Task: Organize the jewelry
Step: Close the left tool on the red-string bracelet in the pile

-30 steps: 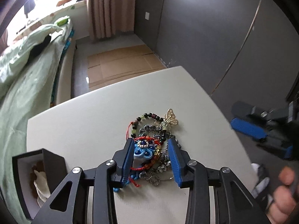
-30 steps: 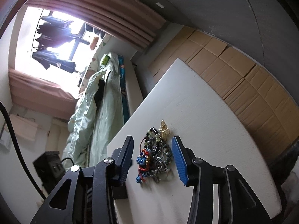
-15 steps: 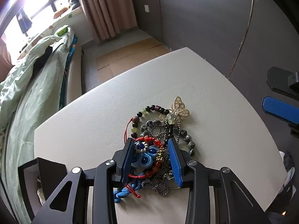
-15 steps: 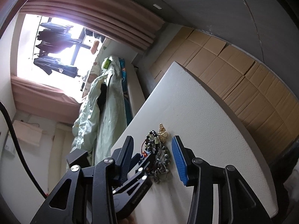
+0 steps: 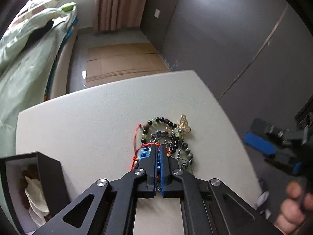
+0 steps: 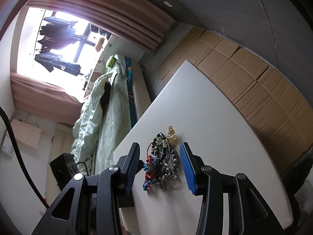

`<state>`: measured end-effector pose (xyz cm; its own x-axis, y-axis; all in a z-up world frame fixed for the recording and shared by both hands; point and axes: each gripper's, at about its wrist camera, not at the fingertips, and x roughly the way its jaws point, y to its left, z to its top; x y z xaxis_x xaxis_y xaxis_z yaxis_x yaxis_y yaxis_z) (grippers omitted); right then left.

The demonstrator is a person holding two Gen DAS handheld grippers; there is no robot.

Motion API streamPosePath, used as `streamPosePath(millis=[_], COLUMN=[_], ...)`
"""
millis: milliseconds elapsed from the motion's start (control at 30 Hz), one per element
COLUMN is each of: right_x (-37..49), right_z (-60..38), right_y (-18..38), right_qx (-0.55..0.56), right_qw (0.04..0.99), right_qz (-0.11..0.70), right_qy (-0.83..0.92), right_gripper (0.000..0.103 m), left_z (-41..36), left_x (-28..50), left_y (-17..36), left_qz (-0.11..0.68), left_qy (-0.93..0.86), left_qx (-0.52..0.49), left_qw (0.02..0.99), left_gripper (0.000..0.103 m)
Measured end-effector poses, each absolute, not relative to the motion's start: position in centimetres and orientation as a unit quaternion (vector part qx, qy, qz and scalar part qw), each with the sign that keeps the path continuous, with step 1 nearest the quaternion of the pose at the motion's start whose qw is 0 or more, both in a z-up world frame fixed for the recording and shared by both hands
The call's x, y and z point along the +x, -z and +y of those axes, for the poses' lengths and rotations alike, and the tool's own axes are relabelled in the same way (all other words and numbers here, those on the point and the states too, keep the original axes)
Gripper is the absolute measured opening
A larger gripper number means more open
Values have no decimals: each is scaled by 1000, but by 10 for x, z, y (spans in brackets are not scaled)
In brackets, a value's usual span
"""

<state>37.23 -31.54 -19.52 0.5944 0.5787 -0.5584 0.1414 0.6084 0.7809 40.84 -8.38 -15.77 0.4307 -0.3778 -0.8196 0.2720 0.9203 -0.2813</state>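
Where the tangled heap of jewelry (image 5: 166, 139) lies on the white tabletop (image 5: 88, 121), the left tongs (image 5: 158, 146) have just been closing and now sit pinched together over its near edge; whether a strand is caught between them, I cannot tell. An open black box (image 5: 29, 186) stands nearby. Well apart, the right tongs (image 6: 159, 162) hang open.

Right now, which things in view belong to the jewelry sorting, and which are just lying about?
Part of the job:
- jewelry pile
- open black box
- left gripper, shut at the pile
- right gripper, open

Just lying about:
- flattened cardboard
- bed with green quilt
- curtain
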Motion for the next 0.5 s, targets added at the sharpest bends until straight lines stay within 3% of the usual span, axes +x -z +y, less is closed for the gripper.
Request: streamPosePath(millis=[400,500], right_x=[379,378], right_z=[-302,-307], right_y=[202,204], right_qx=[403,412], right_qw=[786,784], right_qz=[452,450], right_qy=[-125,-116], right_gripper=[45,45], left_z=[-92,-107], left_x=[409,406], left_y=[155,165], left_qz=[499,510], left_qy=[219,217], left_qx=[-62,-35], left_qw=[836,831], left_gripper=[3,13])
